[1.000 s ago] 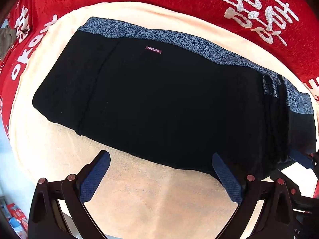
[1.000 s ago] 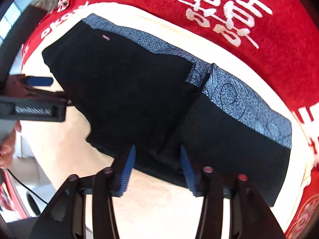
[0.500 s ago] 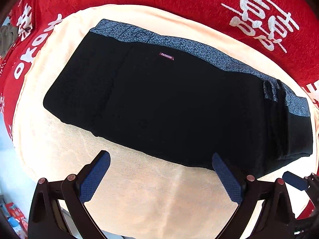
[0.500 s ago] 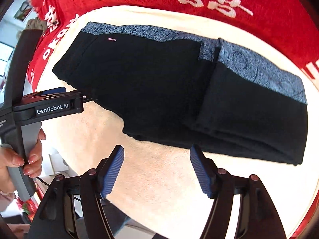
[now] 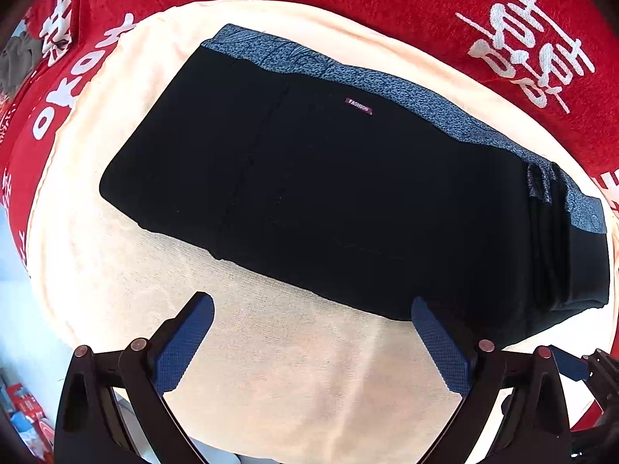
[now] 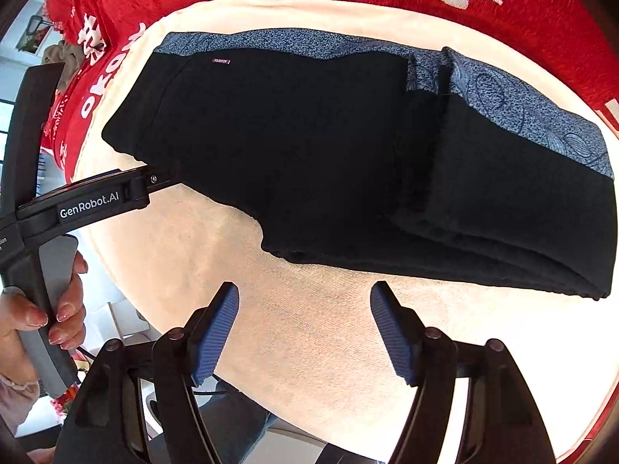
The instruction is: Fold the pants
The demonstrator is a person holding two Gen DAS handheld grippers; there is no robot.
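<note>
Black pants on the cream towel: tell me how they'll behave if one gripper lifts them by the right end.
The black pants are soft knit, so they would probably sag rather than lift flat. The folded-over layers at the right end lie loose and would likely slide open. The cream towel looks nubby, so pushing may bunch them.

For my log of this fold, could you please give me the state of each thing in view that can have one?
pants: partly folded, one end doubled over onto the rest, lying flat on the towel.
cream towel: spread flat under the pants.
red cloth: spread beneath the towel.
left gripper: open, empty, near the pants' front edge.
right gripper: open, empty, clear of the pants.
</note>
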